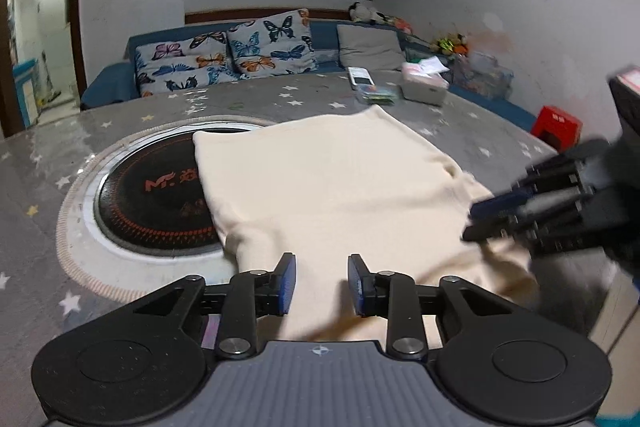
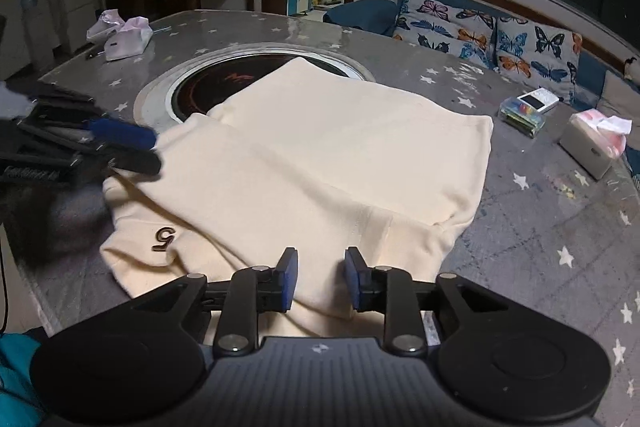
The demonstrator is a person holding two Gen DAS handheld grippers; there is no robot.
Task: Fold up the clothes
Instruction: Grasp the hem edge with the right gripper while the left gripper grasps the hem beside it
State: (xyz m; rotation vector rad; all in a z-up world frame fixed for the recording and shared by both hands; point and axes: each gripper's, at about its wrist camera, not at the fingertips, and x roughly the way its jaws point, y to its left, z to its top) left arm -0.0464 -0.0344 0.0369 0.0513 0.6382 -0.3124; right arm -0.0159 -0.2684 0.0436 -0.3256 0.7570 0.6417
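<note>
A cream garment lies folded on the grey star-patterned table; in the right wrist view it shows a small dark emblem near its front left corner. My left gripper is open and empty, just above the garment's near edge. My right gripper is open and empty over the garment's near edge. Each gripper also shows blurred in the other's view: the right gripper at the garment's right side, the left gripper at its left corner.
A round black induction plate is set into the table, partly under the garment. A tissue box, a phone box and a small clear case lie toward the sofa side. Another tissue pack lies at the far left. A sofa with butterfly cushions stands behind.
</note>
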